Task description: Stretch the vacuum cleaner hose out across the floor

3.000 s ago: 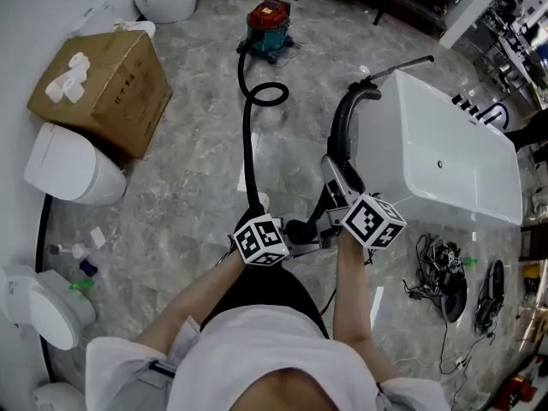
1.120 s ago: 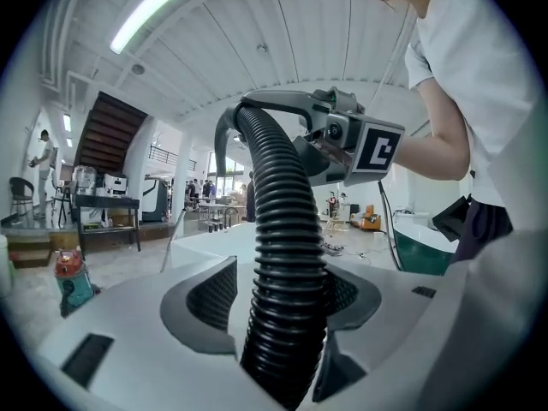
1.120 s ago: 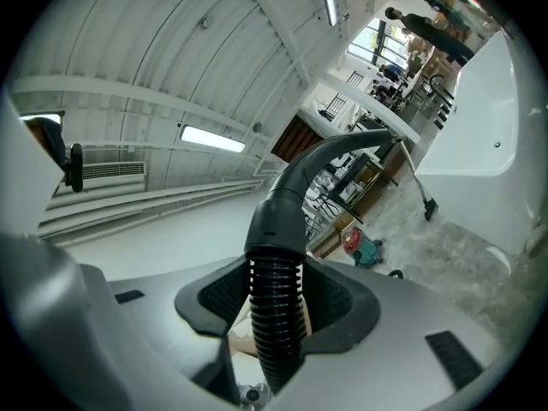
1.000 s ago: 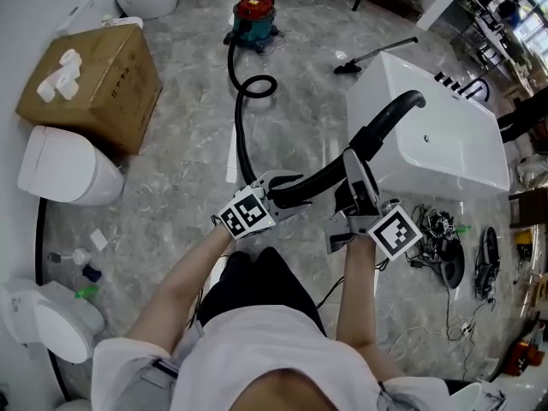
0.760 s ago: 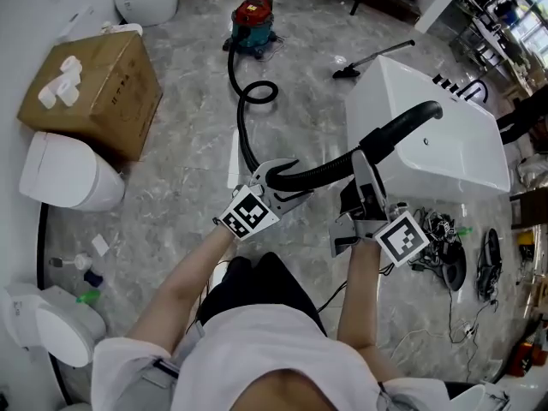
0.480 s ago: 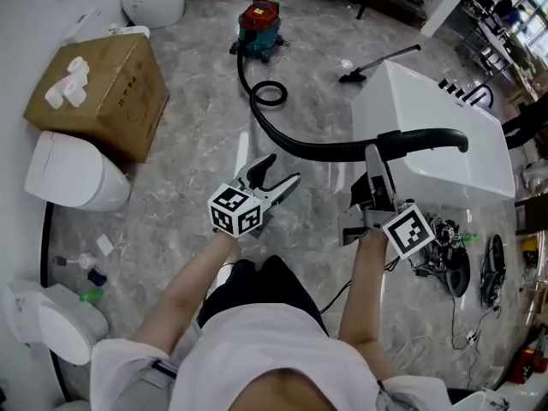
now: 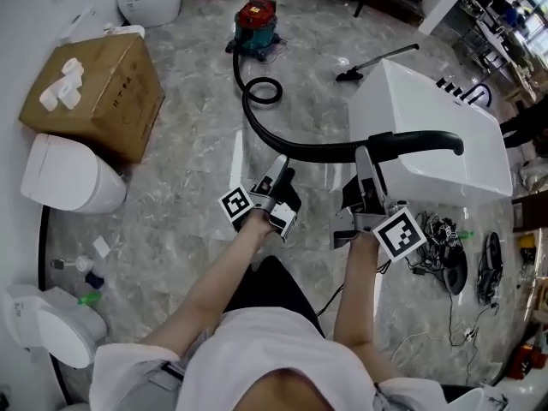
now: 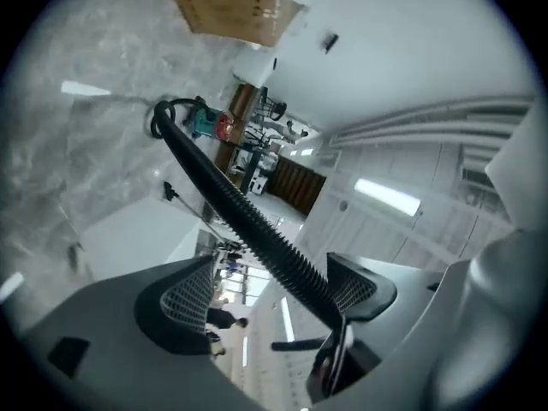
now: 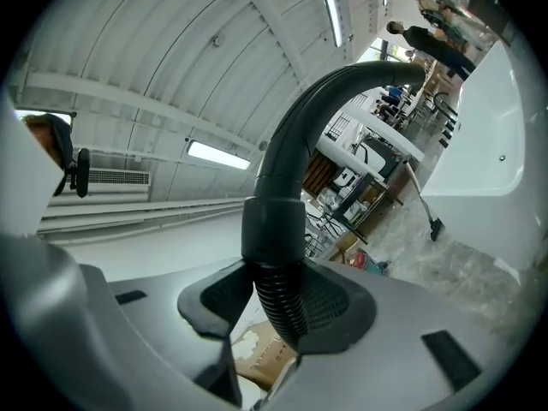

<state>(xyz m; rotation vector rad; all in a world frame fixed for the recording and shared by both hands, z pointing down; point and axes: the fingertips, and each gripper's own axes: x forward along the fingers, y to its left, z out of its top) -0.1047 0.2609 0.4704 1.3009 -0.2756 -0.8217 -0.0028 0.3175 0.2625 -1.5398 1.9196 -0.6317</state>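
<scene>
Black ribbed hose [image 7: 301, 151] is only partly paid out, as I read it. One end sits at the vacuum cleaner [image 7: 257, 22]. Just beside the vacuum cleaner, on the grey stone floor [image 7: 184, 157], the hose curls into a tight loop [image 7: 264, 91]. From there it runs away from the vacuum cleaner, lifting off the floor in a long, fairly straight sweep toward the person. So the far stretch is drawn out, but the loop is not yet undone and the free end hangs in the air. I judge two things are left: pulling farther from the vacuum cleaner until the loop opens, then laying the whole length down.

The right tool [image 7: 366, 156] is clamped on the hose at the end farthest from the vacuum cleaner. Its pads press the ribbed part on the vacuum-cleaner side of the smooth cuff [image 9: 272, 225] of the curved end tube [image 7: 424, 140], and its jaws have just been closing a little tighter. The left tool [image 7: 281, 171] holds nothing: its jaws have just been opening and stand wide apart. The hose crosses the gap between them, close to one pad, but neither pad squeezes it. This tool sits slightly nearer the vacuum cleaner than the right tool.
</scene>
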